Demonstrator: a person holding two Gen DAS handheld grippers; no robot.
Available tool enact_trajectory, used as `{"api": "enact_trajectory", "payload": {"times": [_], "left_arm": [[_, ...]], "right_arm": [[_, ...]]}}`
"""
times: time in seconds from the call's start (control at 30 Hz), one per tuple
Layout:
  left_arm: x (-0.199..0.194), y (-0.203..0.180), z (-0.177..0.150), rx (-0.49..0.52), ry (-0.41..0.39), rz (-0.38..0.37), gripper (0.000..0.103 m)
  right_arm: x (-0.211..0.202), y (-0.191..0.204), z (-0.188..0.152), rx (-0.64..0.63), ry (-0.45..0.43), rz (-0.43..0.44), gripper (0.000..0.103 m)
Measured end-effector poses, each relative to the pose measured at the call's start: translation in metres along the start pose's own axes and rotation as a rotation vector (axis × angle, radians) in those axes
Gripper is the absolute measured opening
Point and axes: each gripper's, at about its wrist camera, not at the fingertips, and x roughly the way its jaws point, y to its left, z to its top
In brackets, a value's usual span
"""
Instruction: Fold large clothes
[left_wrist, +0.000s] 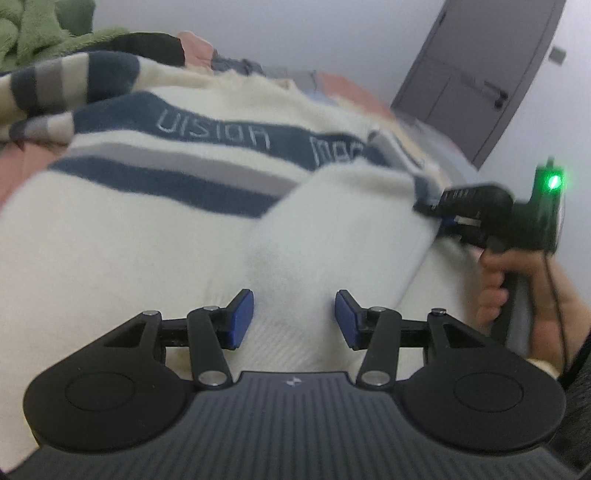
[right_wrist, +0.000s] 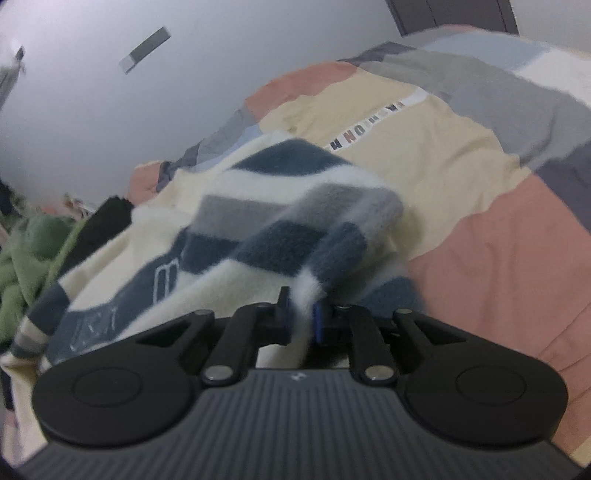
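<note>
Lying spread on a bed with a patchwork cover of pink, yellow and grey blocks (right_wrist: 491, 236), the cream fleece sweater with navy and grey stripes (left_wrist: 140, 229) is the large garment to fold. It looks thick, soft and light, so it should bend easily but also sag and slide when lifted; I judge that a pinch on an edge, such as a cuff or hem, holds better than one on the middle of the cloth.

The right gripper (right_wrist: 300, 314) is closed narrow on a striped fold of the sweater, probably a sleeve, and the fleece stands between its blue pads (right_wrist: 318, 322). In the left wrist view this gripper (left_wrist: 430, 210) is at the sweater's right edge, with a hand (left_wrist: 495, 291) on its handle. The left gripper (left_wrist: 294, 319) is about half open over the cream ribbed part, and its pads do not press on the cloth.

No container is in view. A green fluffy cloth (left_wrist: 33, 33) lies beyond the sweater.
</note>
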Motion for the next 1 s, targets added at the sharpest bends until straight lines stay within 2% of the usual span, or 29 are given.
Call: {"api": "enact_trajectory", "payload": {"times": [0.23, 0.43, 0.53, 0.63, 0.73, 0.77, 0.8, 0.87, 1.0], "left_arm": [[-0.011, 0.002, 0.001, -0.004, -0.022, 0.013, 0.055], [-0.032, 0.005, 0.007, -0.021, -0.094, 0.025, 0.055], [-0.041, 0.012, 0.012, -0.031, -0.123, 0.063, 0.055], [-0.051, 0.023, 0.019, -0.037, -0.159, 0.12, 0.055], [-0.063, 0.043, 0.032, -0.053, -0.205, 0.219, 0.055], [-0.069, 0.05, 0.036, -0.068, -0.233, 0.245, 0.055], [-0.075, 0.059, 0.042, -0.086, -0.249, 0.26, 0.055], [-0.084, 0.08, 0.055, -0.141, -0.244, 0.298, 0.055], [-0.093, 0.125, 0.078, -0.092, -0.213, 0.438, 0.055]], "right_arm": [[-0.034, 0.018, -0.003, -0.092, 0.012, -0.044, 0.019], [-0.077, 0.043, -0.027, -0.17, 0.026, 0.09, 0.019], [-0.086, 0.062, -0.036, -0.235, 0.023, 0.17, 0.019], [-0.082, 0.079, -0.044, -0.317, 0.029, 0.166, 0.019], [-0.069, 0.087, -0.05, -0.336, 0.064, 0.174, 0.019], [-0.064, 0.088, -0.052, -0.342, 0.077, 0.17, 0.024], [-0.059, 0.088, -0.054, -0.351, 0.093, 0.172, 0.039], [-0.057, 0.089, -0.057, -0.35, 0.1, 0.183, 0.054], [-0.056, 0.089, -0.059, -0.334, 0.111, 0.235, 0.055]]}}
